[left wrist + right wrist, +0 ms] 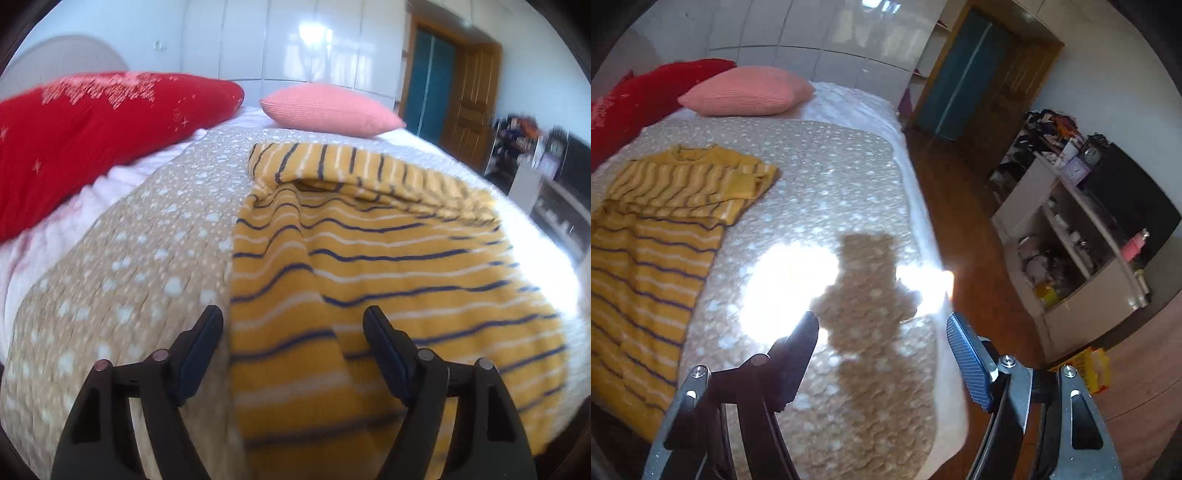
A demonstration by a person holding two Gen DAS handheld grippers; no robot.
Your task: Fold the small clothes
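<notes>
A small mustard-yellow sweater (388, 258) with navy and white stripes lies on a beige dotted bedspread (140, 258), its upper part and sleeve folded over. My left gripper (293, 325) is open and empty, hovering just above the sweater's near left edge. In the right wrist view the same sweater (653, 236) lies at the left. My right gripper (881, 328) is open and empty above the bare bedspread (827, 177), well to the right of the sweater and near the bed's right edge.
A red pillow (92, 136) and a pink pillow (328, 110) lie at the head of the bed. To the right of the bed are a wooden floor (960, 206), a cluttered white shelf unit (1071, 258) and a doorway (964, 74).
</notes>
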